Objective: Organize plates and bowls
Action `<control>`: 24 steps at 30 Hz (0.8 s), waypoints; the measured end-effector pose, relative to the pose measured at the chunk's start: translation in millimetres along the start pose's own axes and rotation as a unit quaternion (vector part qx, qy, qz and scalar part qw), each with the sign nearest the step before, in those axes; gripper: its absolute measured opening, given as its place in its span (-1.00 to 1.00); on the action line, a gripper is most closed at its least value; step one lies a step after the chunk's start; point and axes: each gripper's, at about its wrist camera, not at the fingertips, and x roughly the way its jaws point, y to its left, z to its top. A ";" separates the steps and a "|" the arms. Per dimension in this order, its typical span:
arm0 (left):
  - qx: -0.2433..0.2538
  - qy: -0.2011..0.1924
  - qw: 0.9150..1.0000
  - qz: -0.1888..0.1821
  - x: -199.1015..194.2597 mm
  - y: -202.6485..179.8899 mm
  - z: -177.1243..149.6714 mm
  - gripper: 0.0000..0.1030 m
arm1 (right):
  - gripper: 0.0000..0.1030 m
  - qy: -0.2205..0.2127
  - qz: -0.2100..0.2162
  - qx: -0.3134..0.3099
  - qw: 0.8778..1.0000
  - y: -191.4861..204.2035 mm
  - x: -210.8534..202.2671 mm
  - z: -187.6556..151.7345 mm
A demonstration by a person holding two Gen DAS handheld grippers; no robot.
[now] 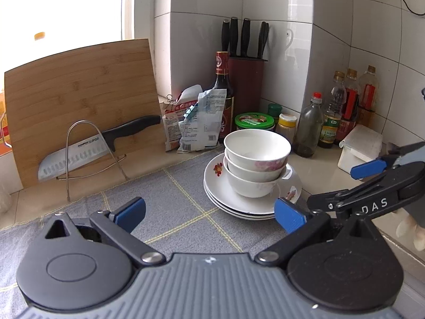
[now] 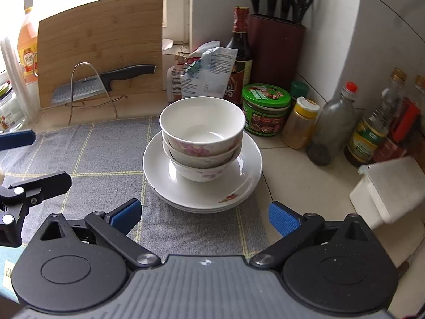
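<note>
— Three bowls (image 2: 202,138) sit nested on a stack of plates (image 2: 247,164) on the grey cloth (image 2: 106,154) over the counter (image 2: 292,175), and we hold both tongs empty, blue pads spread wide: left tongs (image 1: 209,212), right tongs (image 2: 204,216).

— Glazed china, we judge: rigid, slippery, breakable, heavy as one stack. We would pinch a bowl's rim, or lift the plates from under opposite edges.

Bowls (image 2: 202,138) stacked on plates (image 2: 247,183) on mat (image 2: 106,148); cutting board (image 2: 101,42) behind-left, jars & bottles (image 2: 332,127) right
</note>
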 end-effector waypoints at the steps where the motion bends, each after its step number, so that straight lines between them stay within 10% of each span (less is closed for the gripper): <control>1: -0.003 0.000 1.000 0.002 -2.7 1.2 -0.1 0.99 | 1.00 -0.001 -0.006 0.015 1.000 3.1 -5.2 -3.5; 24: -0.023 0.012 0.999 0.048 -21.1 10.8 4.7 0.99 | 1.00 -0.033 -0.026 0.060 0.997 34.5 -40.4 -10.4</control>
